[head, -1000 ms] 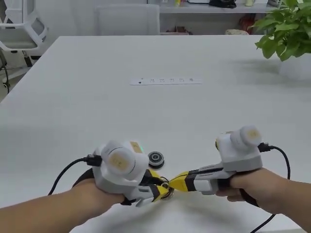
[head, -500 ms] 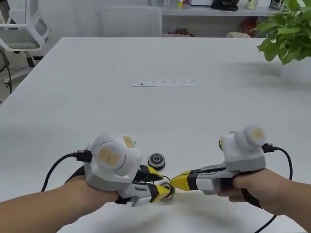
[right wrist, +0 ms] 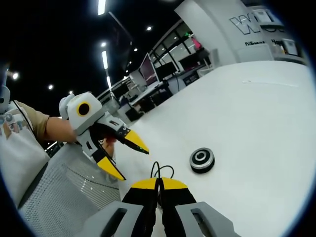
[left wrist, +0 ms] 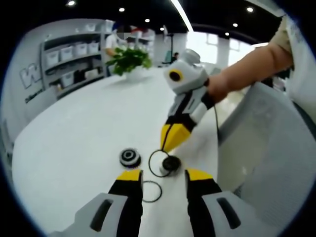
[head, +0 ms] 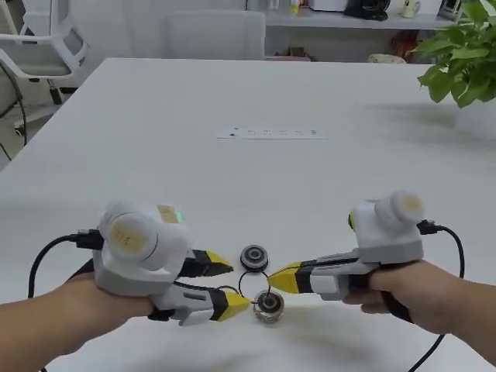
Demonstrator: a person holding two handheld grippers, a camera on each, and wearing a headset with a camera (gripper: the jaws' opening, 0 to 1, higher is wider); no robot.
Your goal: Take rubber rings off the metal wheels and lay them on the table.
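My right gripper [head: 275, 279] [right wrist: 158, 183] is shut on a thin black rubber ring [head: 249, 282] [right wrist: 161, 170]. The ring's loop reaches down to a small bare metal wheel [head: 269, 305] [left wrist: 171, 165] lying on the white table [head: 256, 186]; I cannot tell whether it still touches the wheel. My left gripper [head: 231, 284] [left wrist: 163, 175] stands open just left of that wheel, holding nothing. A second loose ring [left wrist: 150, 191] lies on the table between the left jaws. Another wheel [head: 254, 256] [left wrist: 130, 157] [right wrist: 202, 159], still wearing its black ring, lies just beyond.
A strip of small marks [head: 271, 133] lies mid-table. A potted plant [head: 461, 54] stands at the far right corner. Chairs [head: 213, 35] and shelving sit beyond the far edge. Cables trail from both grippers toward me.
The left gripper has opened and drawn back to the left, leaving the wheel on the table. The right gripper stays shut, with the ring now stretched out from the wheel.
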